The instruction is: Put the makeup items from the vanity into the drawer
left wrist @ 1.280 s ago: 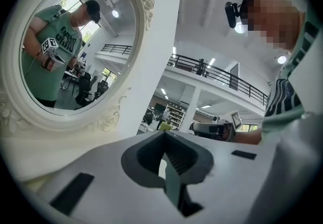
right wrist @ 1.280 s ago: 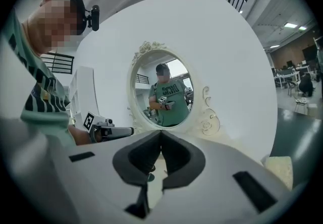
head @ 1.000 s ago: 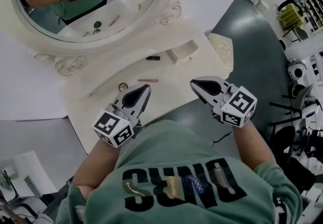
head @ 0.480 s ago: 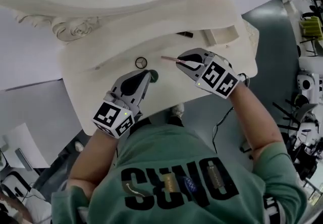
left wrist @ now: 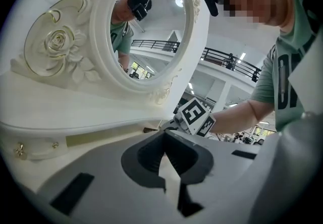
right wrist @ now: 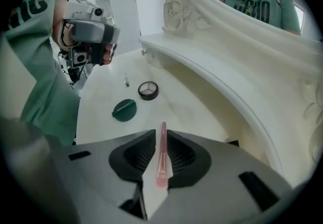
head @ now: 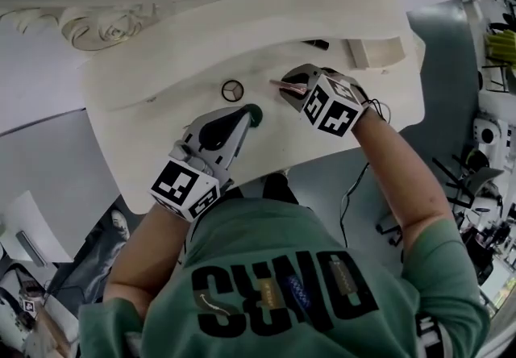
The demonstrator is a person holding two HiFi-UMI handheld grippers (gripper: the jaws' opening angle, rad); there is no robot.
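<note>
Pinching a slim pink makeup stick [right wrist: 162, 160] lengthwise, your right gripper [right wrist: 162, 134] has its jaws closed down to a thin slit. The stick's far tip pokes out past the jaw tips. In the head view this gripper [head: 294, 86] sits low over the white vanity tabletop [head: 153, 114], and the stick [head: 284, 84] juts out to its left. Whether the stick touches the surface cannot be told.

Your left gripper [left wrist: 164, 134] has its jaws pressed together at the tips with nothing between them. In the head view its tips [head: 242, 117] sit just beside a round dark green compact [head: 255, 114] that lies flat on the tabletop; contact between them cannot be told.

Near the compact [right wrist: 124, 109], and a little nearer the mirror frame [head: 105, 22], lies a round black eyeshadow palette [head: 232, 90] with pale pans. A small black item [head: 316, 44] rests near the small open drawer [head: 375, 50] at the right end of the tabletop, well apart from the compact.
</note>
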